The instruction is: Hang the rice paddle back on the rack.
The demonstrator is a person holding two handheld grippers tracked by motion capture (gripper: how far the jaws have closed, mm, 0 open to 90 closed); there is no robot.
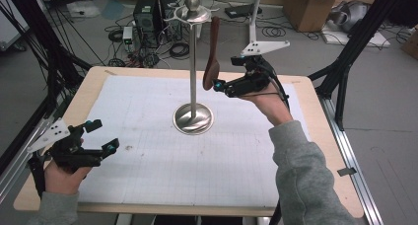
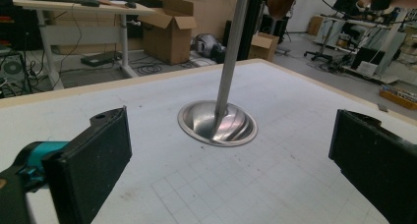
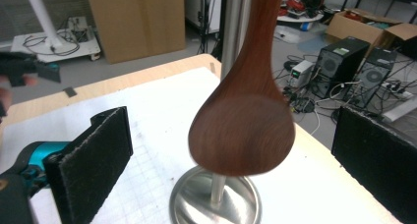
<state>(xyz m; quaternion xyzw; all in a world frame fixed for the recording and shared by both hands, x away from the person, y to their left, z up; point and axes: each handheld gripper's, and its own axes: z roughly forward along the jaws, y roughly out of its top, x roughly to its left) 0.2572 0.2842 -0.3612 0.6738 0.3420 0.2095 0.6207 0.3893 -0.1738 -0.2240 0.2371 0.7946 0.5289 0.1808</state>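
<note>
Wooden spoon (image 1: 213, 62) hangs from a hook on the metal stand (image 1: 192, 117), bowl down. Right gripper (image 1: 220, 85) jaws spread wide either side of the bowl, not touching. Left gripper (image 1: 101, 136) released, idle near the table edge. Centre the bowl, close gently, avoid swinging it.

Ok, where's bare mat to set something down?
Free: the mat between the stand base and the near edge, and the far-left corner. Crowded: right of the pole, where the hanging wooden spoon meets the open right tongs.
</note>
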